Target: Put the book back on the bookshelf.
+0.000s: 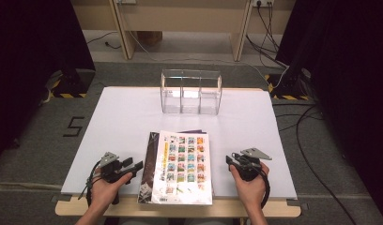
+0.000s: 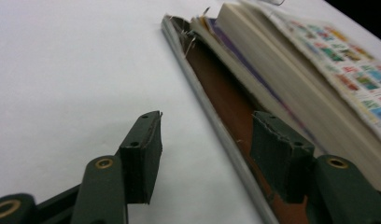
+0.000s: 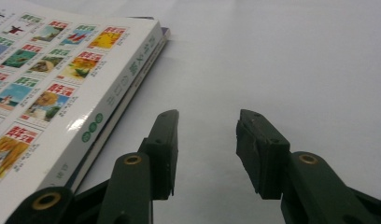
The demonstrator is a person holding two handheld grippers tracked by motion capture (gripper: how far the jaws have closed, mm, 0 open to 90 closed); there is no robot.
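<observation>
Grippers first: your left gripper (image 1: pixel 136 166) and right gripper (image 1: pixel 231 159) both stand released, holding nothing, one on each side of the stack of books (image 1: pixel 180 166). That stack lies near the clear box (image 1: pixel 191 91). Slide one pad under an edge, then squeeze slowly.

Books (image 1: pixel 180 164) stacked between both claws — clear organizer (image 1: pixel 191 92) behind them.

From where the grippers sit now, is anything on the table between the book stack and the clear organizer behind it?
Nothing visible. Bare white table lies between the book stack and the clear organizer; both grippers flank the stack, jaws open.
</observation>
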